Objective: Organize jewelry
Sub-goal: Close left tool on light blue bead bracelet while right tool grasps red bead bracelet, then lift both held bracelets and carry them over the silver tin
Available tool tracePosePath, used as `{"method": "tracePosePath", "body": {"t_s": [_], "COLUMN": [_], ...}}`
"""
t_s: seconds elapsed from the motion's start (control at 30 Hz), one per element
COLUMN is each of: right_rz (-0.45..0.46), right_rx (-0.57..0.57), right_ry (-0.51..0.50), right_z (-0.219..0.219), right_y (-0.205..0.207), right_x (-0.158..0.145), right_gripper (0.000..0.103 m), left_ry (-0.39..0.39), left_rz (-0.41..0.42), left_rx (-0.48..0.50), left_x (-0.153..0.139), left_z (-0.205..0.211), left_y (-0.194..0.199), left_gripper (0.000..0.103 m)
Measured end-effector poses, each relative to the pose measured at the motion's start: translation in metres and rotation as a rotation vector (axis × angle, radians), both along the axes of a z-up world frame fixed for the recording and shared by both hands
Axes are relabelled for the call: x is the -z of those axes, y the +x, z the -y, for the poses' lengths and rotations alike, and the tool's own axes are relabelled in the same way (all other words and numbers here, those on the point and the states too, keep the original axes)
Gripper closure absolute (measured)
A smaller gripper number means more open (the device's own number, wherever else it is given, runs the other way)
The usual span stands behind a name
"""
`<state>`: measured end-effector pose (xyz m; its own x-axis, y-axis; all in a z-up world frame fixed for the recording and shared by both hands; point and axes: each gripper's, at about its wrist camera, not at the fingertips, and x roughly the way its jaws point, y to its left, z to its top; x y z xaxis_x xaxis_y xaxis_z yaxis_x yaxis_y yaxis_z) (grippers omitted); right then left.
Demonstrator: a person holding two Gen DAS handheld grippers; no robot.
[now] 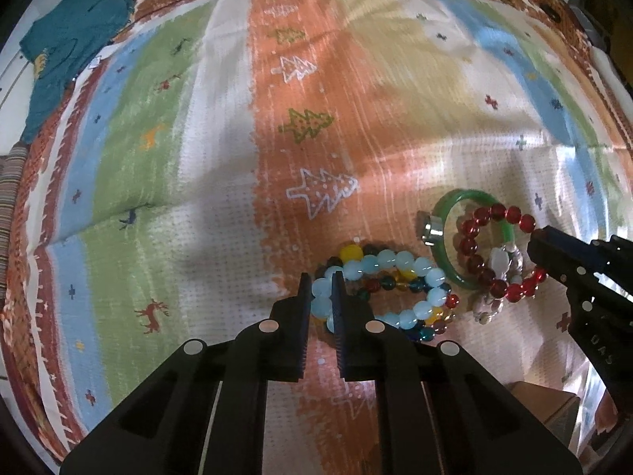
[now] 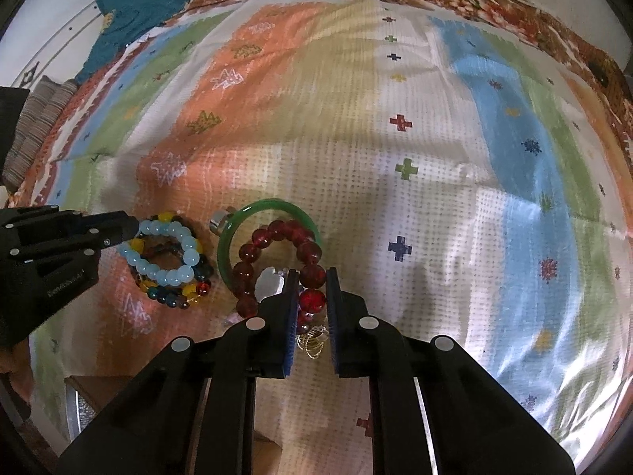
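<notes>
While both grippers point steeply down at the striped patterned cloth [image 1: 221,182], each is clamped on a bead bracelet. In the left wrist view, the left gripper [image 1: 321,289] has its jaws pressed together on a bead of the pale blue bracelet [image 1: 395,273], which lies over a multicoloured bead bracelet [image 1: 399,283] at about 5 o'clock from the frame's centre; much of that lower bracelet is covered. In the right wrist view, the right gripper [image 2: 312,283] grips a bead of the dark red bracelet [image 2: 277,245], which overlaps the green bangle [image 2: 269,208] at 6 o'clock. A small silver ring [image 2: 219,219] touches the bangle at its 10 o'clock. A whitish pendant [image 2: 269,279] and thin gold wire items [image 2: 312,342] are partly hidden by the fingers and hard to identify. A teal garment [image 1: 67,43] lies at 10 o'clock, cut off by the frame edge.
</notes>
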<state>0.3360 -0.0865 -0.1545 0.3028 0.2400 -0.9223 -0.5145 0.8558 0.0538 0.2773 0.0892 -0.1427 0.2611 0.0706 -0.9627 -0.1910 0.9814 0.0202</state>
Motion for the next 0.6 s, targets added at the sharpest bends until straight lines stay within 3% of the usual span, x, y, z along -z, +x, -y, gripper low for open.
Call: {"method": "tracePosePath", "body": {"t_s": [0.43, 0.5, 0.6], "right_rz": [0.081, 0.093, 0.105], "right_rx": [-0.01, -0.014, -0.014], "right_ry": [0.007, 0.015, 0.021], "right_z": [0.005, 0.005, 0.006], "right_y": [-0.011, -0.014, -0.018], "right_x": [-0.032, -0.038, -0.044], "right_gripper": [0.089, 0.089, 0.089], "left_ry": [0.002, 0.009, 0.009], "left_rz": [0.094, 0.104, 0.117], "left_rx": [0.015, 0.02, 0.023], "left_x": [-0.044, -0.048, -0.054], "left_z": [0.001, 0.004, 0.008], "left_y": [-0.011, -0.013, -0.016], "left_gripper": [0.094, 0.103, 0.103]}}
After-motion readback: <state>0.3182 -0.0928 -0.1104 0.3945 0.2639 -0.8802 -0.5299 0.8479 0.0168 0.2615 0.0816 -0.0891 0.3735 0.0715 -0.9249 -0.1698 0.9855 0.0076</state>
